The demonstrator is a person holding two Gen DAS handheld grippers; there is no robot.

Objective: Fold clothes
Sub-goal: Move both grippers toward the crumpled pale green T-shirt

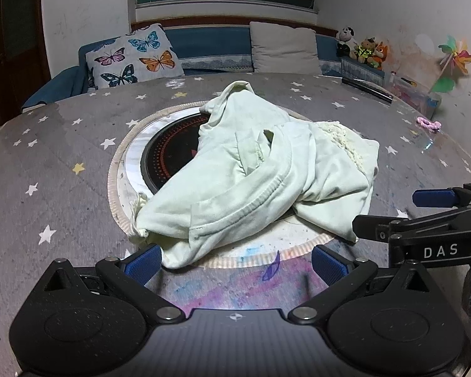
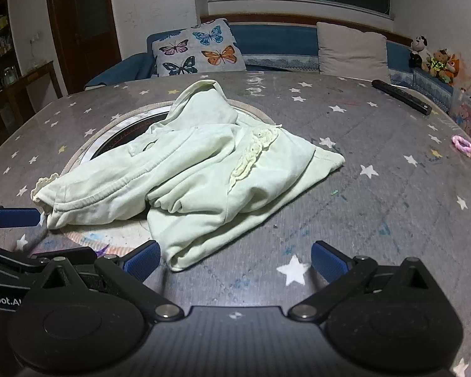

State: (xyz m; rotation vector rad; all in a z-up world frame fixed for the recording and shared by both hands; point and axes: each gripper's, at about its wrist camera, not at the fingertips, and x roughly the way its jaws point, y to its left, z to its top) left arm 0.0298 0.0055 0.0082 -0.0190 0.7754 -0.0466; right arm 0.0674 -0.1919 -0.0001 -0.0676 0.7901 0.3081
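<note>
A pale green garment (image 1: 254, 172) with lace trim lies crumpled on the star-patterned table, partly over a round inset cooktop (image 1: 169, 154). My left gripper (image 1: 235, 265) is open at the garment's near edge, its left blue pad (image 1: 143, 264) touching the cloth. In the right wrist view the same garment (image 2: 197, 169) spreads ahead, and my right gripper (image 2: 235, 264) is open with its left pad (image 2: 143, 262) beside the nearest fold. The right gripper's fingers (image 1: 433, 198) show at the right edge of the left wrist view. The left gripper's pad (image 2: 15, 216) appears at the left, by the garment's lace corner.
A black remote (image 2: 400, 96) lies at the far right of the table (image 2: 376, 204). A pink knotted band (image 2: 466, 147) and a clear box of small items (image 1: 414, 92) sit near the right edge. A blue sofa with cushions (image 1: 135, 56) stands behind.
</note>
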